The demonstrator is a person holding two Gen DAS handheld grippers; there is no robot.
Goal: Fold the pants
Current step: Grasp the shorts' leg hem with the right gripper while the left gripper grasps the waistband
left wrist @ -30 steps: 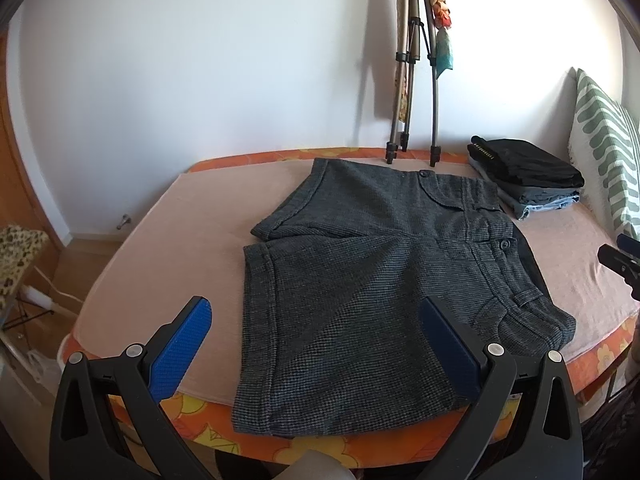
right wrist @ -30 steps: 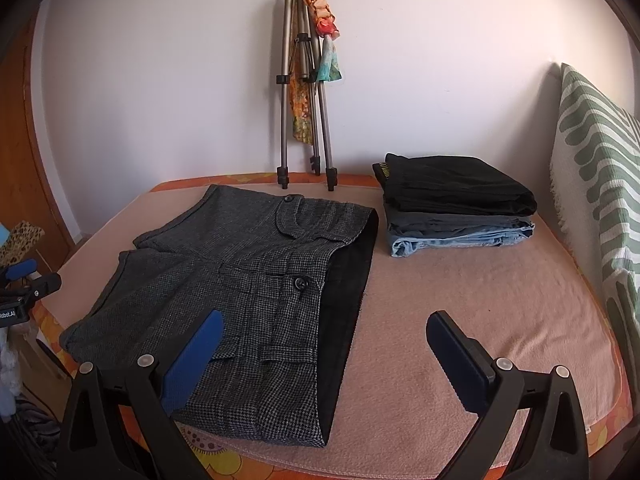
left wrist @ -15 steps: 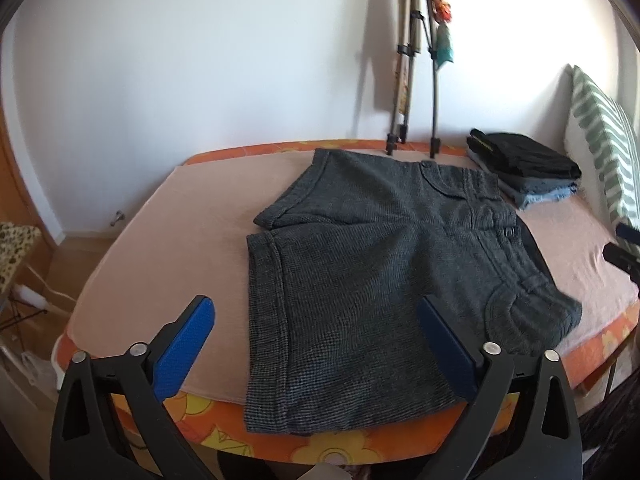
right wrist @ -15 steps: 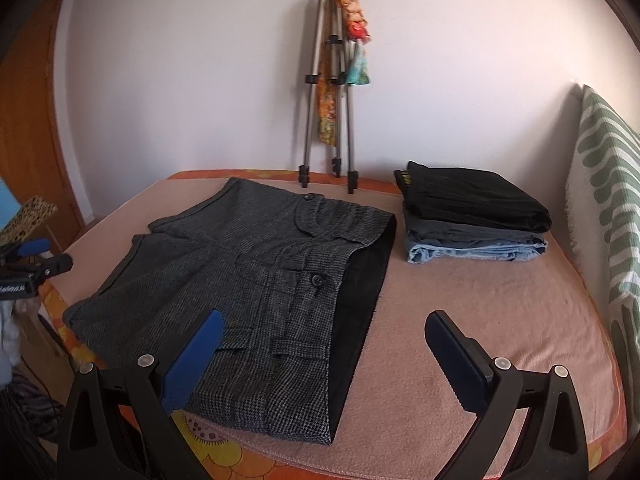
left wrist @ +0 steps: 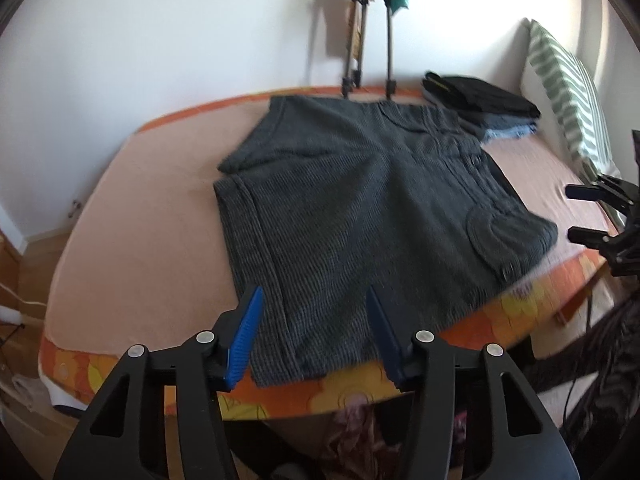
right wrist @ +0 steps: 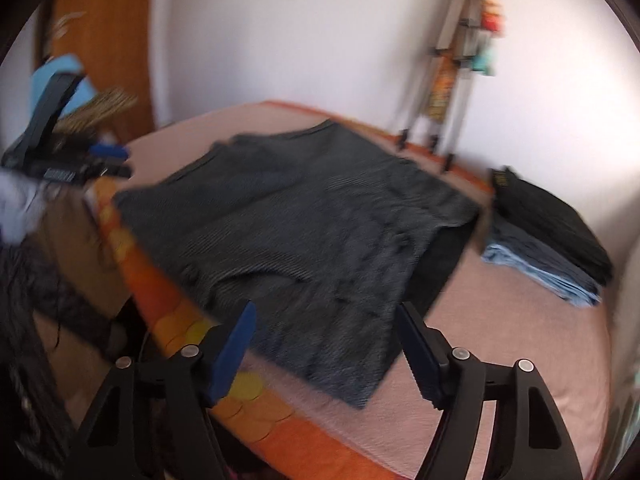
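Dark grey checked shorts [left wrist: 368, 200] lie flat on the pink-covered bed [left wrist: 140, 220], leg hems to the left, waistband to the right. They also show in the right wrist view [right wrist: 312, 240], blurred. My left gripper [left wrist: 314, 312] is open and empty, hovering over the near leg hem at the bed's front edge. My right gripper [right wrist: 324, 320] is open and empty, above the near waistband corner. The right gripper also shows at the right edge of the left wrist view [left wrist: 600, 216], and the left gripper at the left of the right wrist view [right wrist: 100, 160].
A stack of folded clothes [left wrist: 484, 108] sits at the back right of the bed, also in the right wrist view [right wrist: 548, 236]. A tripod [left wrist: 368, 32] leans on the wall behind. A green striped pillow [left wrist: 568, 92] stands at the right. The bed's orange flowered edge [left wrist: 360, 396] is nearest.
Both grippers have narrowed their opening and moved in over the shorts' near edge. The right wrist view has swung left and is blurred with motion.
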